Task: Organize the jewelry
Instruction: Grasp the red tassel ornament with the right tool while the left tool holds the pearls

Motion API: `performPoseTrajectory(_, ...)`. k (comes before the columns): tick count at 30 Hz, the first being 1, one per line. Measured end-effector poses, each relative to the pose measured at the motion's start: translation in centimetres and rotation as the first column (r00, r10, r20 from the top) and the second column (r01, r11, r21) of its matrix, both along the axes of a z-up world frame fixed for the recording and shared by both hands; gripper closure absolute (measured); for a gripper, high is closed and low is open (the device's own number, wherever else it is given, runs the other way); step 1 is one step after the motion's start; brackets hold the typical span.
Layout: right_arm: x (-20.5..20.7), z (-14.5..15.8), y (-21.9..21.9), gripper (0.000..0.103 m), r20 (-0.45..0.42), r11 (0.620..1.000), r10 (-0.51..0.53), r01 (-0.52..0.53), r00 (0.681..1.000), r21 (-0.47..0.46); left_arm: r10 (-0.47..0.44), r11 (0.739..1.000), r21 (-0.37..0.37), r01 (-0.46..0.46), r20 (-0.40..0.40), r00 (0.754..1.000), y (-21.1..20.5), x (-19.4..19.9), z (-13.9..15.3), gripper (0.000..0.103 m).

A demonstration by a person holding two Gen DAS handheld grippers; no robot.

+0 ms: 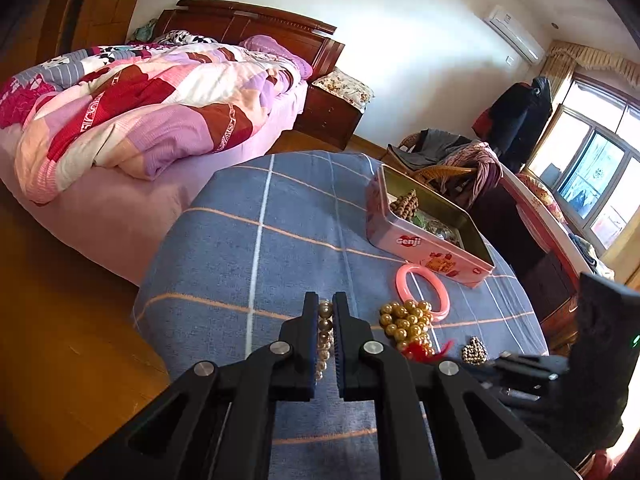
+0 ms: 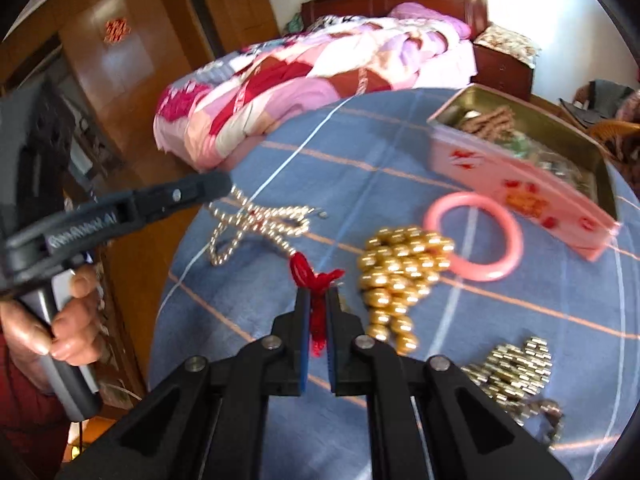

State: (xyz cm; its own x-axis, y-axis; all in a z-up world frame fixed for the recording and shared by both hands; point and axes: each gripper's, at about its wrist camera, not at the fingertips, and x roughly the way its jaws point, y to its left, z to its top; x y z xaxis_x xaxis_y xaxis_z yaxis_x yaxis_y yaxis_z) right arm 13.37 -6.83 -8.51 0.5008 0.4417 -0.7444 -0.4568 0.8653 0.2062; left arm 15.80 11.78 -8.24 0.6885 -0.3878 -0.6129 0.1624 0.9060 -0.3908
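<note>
Left gripper (image 1: 325, 310) pinches a pearl-like bead strand (image 1: 324, 334) over the blue checked cloth (image 1: 240, 240); right gripper (image 2: 318, 300), jaws pressed together, pinches the red tassel (image 2: 316, 276) of the gold bead necklace (image 2: 400, 272). Pink bangle (image 2: 474, 236) lies between necklace and open pink tin (image 2: 520, 184) near the cloth's far edge.
</note>
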Motion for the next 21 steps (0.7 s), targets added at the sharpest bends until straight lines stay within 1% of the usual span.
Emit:
performPoseTrajectory(4, -0.5, 1.3, -2.5, 0.093, 0.026, 0.997, -0.075, 0.074, 0.997, 0.038, -0.025, 1.0, 0.009, 0.025, 0.022, 0.999, -1.1, -0.3, 0.7, 0.098)
performPoseTrajectory(7, -0.6, 2.3, -4.6, 0.093, 0.041, 0.988, -0.142, 0.14, 0.989, 0.062, -0.051, 0.998, 0.026, 0.049, 0.066, 0.997, -1.9, -0.8, 1.8, 0.098)
performPoseTrajectory(9, -0.5, 2.9, -5.9, 0.093, 0.052, 0.981, -0.183, 0.179, 0.982, 0.073, -0.064, 0.998, 0.03, 0.062, 0.095, 0.993, -2.3, -1.1, 2.6, 0.098)
performPoseTrajectory(15, -0.8, 4.4, -9.5, 0.093, 0.092, 0.954, -0.292, 0.284, 0.952, 0.093, -0.086, 0.996, 0.031, 0.082, 0.135, 0.987, -3.3, -1.6, 4.1, 0.098)
performPoseTrajectory(18, -0.7, 4.4, -10.4, 0.093, 0.099, 0.943, -0.33, 0.322, 0.939, 0.088, -0.099, 0.995, 0.037, 0.095, 0.139, 0.985, -3.9, -1.6, 4.2, 0.098)
performPoseTrajectory(21, -0.4, 4.0, -11.3, 0.093, 0.086, 0.935, -0.353, 0.347, 0.932, 0.078, -0.123, 0.992, 0.046, 0.118, 0.115, 0.986, -5.1, -1.2, 3.6, 0.098)
